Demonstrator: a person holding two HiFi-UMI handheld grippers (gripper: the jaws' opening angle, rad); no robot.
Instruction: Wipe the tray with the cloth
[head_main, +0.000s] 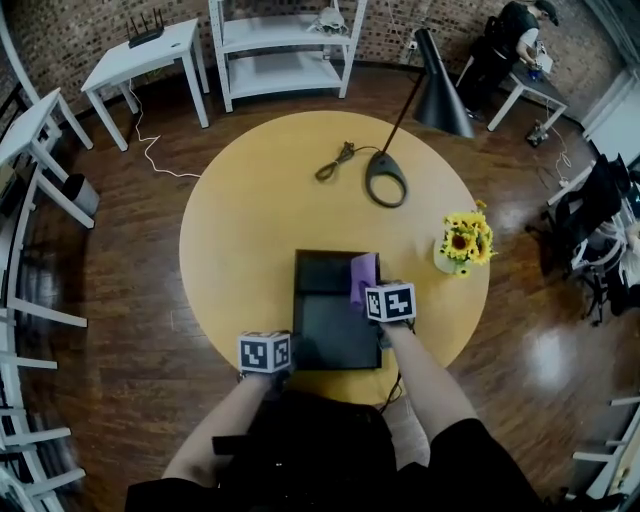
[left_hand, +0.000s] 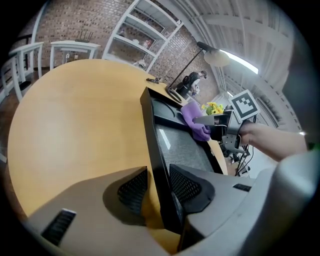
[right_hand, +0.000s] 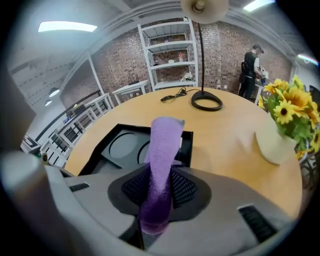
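On the table (head_main: 240, 230): a black tray (head_main: 322, 318) is laid near the front edge, with its long side running away from the person.
Tray: two round recesses are seen at its far end, and a flat field fills the rest.
Left gripper (left_hand: 158, 186): it is set at the tray's near left corner. Its fingers (left_hand: 131, 191) are closed on the left wall, one pad outside it and one inside.
Right gripper (right_hand: 159, 186): it is held at the tray's right side. Its fingers (right_hand: 186, 187) are pinched on a purple cloth (right_hand: 165, 145).
Cloth: a folded strip is seen sticking forward out of the jaws. In the head view its free end is placed at the tray's right rim, by the far half.
Beyond the tray: a lamp (head_main: 386, 178) is stood on the table's far side, with a cord (head_main: 335, 162) coiled beside its base.
Right edge of the table: flowers (head_main: 464, 240) are stood in a pale vase, well apart from the tray.
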